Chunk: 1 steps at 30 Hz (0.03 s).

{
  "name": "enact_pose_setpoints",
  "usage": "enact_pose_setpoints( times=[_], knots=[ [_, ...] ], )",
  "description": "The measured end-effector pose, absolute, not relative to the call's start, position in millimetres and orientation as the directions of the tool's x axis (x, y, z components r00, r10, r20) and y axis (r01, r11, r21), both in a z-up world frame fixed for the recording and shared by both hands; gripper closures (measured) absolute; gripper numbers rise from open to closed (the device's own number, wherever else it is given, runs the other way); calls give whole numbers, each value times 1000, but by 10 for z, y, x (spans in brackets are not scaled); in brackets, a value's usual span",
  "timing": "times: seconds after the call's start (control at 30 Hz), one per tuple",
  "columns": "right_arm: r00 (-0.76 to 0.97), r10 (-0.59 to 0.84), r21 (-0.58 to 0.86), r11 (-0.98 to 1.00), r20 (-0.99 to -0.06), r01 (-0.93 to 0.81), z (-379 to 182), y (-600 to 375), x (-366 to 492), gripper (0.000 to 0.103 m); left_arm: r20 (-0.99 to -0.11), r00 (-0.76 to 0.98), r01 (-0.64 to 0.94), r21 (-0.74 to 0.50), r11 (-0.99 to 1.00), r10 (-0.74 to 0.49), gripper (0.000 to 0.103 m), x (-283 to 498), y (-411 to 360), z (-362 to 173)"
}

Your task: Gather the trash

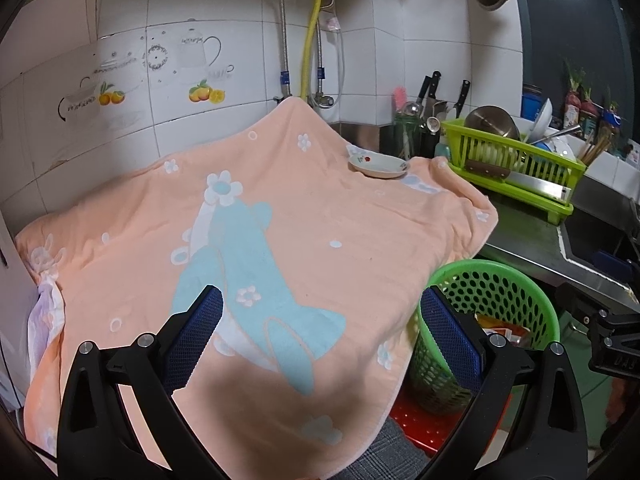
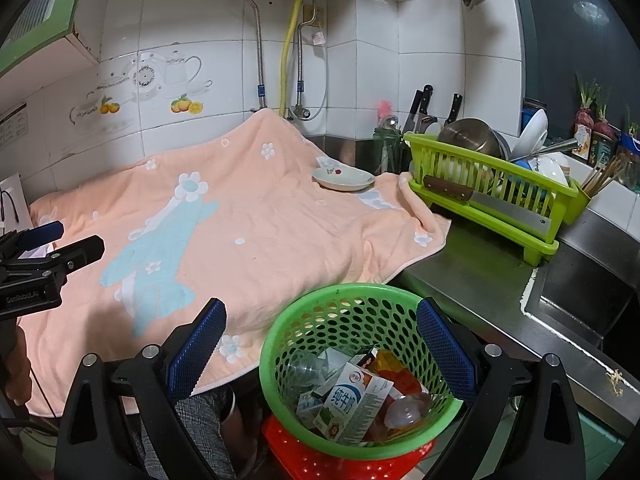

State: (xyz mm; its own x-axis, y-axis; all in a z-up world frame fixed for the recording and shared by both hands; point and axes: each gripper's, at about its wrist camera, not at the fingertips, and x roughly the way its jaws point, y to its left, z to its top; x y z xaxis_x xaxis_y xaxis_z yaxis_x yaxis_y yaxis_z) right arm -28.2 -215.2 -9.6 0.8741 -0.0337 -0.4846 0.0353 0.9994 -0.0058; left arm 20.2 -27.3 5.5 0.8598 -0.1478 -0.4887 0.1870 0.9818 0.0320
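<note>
Right claw (image 2: 318, 336) spread over green basket (image 2: 280, 364) w/ cartons.

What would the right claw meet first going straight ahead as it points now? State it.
Most likely the green perforated plastic basket of trash: the open right claw frames its near rim. Depth is unclear, so it might pass above onto the peach flowered towel.

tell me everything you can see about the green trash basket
The green basket is round, plastic-looking, with a smooth rim and walls perforated all over by oval holes. It stands upright on a red perforated stool or crate, below the edge of the counter, beside the overhanging peach towel. It is partly filled: a milk carton, a smaller carton, clear plastic cups and orange wrappers lie inside. The right gripper hovers above it, jaws open and empty.
</note>
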Motion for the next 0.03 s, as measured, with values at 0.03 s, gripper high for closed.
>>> enact_pose_setpoints(
  times=[0.03],
  knots=[
    [874, -32, -5, 999, -486, 33, -98, -2148, -279, 10, -490, 859, 185, 31, 982, -146, 5, 207, -267, 53]
  ],
)
